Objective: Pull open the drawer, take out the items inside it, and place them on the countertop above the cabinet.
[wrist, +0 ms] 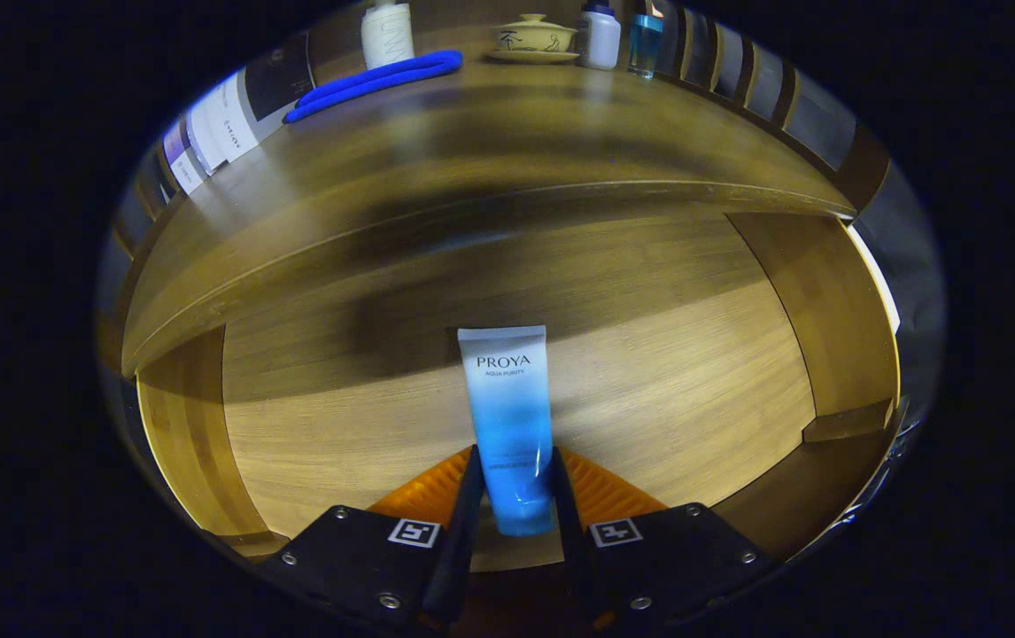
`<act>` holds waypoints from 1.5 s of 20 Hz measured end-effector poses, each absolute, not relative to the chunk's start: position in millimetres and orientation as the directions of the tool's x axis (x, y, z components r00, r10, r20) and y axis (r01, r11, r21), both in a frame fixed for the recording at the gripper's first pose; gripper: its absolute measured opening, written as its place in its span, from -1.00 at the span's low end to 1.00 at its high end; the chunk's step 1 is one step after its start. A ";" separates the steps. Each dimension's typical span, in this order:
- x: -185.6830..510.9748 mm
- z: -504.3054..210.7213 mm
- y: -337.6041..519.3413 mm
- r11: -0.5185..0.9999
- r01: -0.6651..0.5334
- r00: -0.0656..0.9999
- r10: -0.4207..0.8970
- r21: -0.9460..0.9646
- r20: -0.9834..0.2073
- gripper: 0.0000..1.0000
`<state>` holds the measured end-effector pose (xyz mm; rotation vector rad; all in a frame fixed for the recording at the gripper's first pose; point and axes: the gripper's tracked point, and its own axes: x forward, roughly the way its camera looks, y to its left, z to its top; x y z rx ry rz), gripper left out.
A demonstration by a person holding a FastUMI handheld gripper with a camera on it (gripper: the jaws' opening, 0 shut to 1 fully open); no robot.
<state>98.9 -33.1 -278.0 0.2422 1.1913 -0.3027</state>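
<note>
Wooden drawer pulled open; blue-and-white cosmetic tube clamped between both fingers of gripper, cap end nearest camera. Countertop beyond holds blue cloth.

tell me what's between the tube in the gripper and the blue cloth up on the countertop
In the gripper view, the gripper is shut on the tube. Beyond it lie bare drawer floor, then bare countertop up to the blue cloth.
</note>
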 end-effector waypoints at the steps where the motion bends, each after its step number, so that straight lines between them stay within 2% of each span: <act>1: 99.3 -277.4 -32.5 0.936 0.352 0.346 -0.107 0.023 -0.932 -0.08; 7: 97.3 -274.5 -32.9 0.939 0.344 0.383 -0.131 0.009 -0.914 -0.32; 13: 93.6 -261.5 -34.7 0.950 0.311 0.403 -0.167 -0.037 -0.900 -0.33; 18: 91.2 -231.9 -34.7 0.956 0.285 0.463 -0.204 -0.073 -0.862 -0.33; 30: 78.3 -173.0 -48.7 0.951 0.280 0.542 -0.268 -0.130 -0.796 -0.33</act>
